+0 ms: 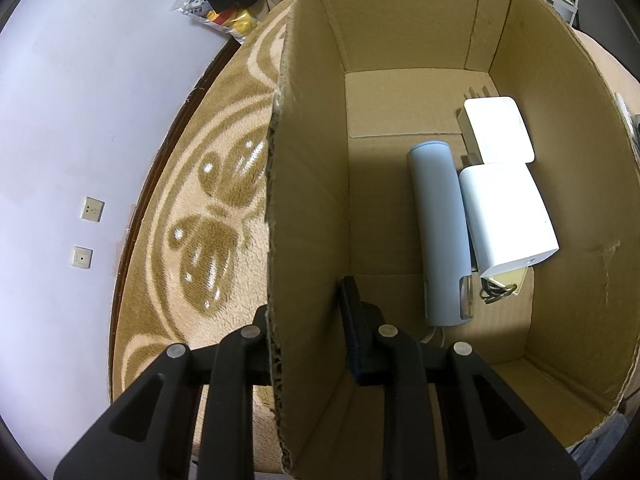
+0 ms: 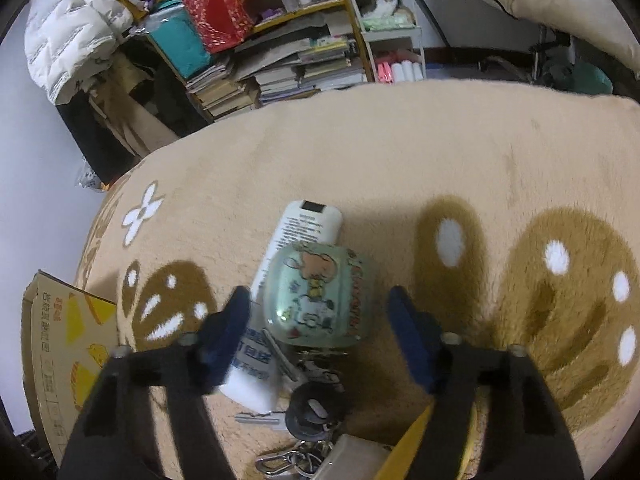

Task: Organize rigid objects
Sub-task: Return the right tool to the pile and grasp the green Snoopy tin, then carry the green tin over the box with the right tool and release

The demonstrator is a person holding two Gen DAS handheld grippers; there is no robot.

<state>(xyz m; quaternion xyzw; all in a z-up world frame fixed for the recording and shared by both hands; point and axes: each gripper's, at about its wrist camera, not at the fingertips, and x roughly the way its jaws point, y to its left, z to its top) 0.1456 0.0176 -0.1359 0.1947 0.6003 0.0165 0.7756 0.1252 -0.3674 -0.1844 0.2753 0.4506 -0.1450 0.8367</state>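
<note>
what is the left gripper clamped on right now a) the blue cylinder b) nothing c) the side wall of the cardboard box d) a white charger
c: in the left wrist view the left gripper straddles the side wall of the cardboard box, one finger outside and one inside against it, while the blue cylinder and the white charger lie untouched on the box floor.

Rough corrugated cardboard box, glossy, probably plastic case

Patterned blanket, cardboard box, keys
</note>
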